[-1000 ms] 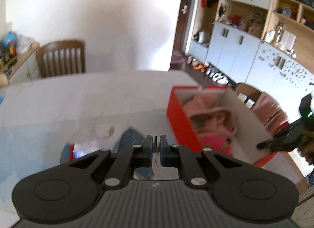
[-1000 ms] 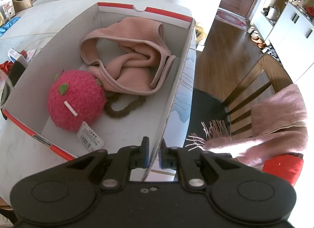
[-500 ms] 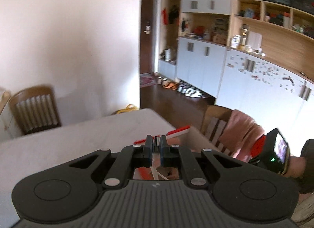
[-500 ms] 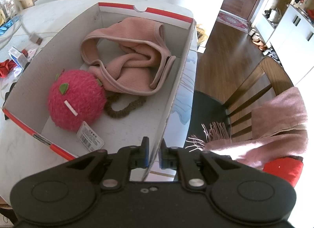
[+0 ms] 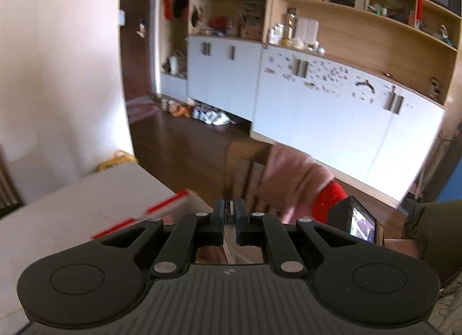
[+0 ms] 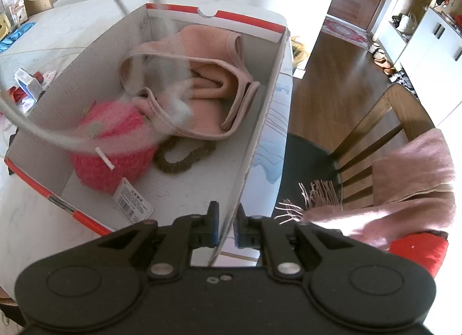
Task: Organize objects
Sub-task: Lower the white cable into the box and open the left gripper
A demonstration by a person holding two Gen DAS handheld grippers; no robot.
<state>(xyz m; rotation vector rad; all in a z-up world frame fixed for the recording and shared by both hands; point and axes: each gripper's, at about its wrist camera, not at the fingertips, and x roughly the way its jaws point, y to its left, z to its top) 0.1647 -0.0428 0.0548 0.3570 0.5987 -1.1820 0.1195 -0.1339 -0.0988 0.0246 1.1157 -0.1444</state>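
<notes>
Cable point(image 6: 43, 132), white and blurred, swung in over the open shoebox point(image 6: 261, 144), where a second earlier none showed; its plug end hung above the pink plush strawberry point(image 6: 115, 158) and folded pink garment point(image 6: 208, 98), apparently on its way inside. Left gripper point(image 5: 230, 219), jaws pinched on a thin white strand, had swung from the tabletop point(image 5: 72, 213) to face the cabinets. Right gripper point(image 6: 226, 228), steeply down, kept its jaws clamped on the box's near wall.
</notes>
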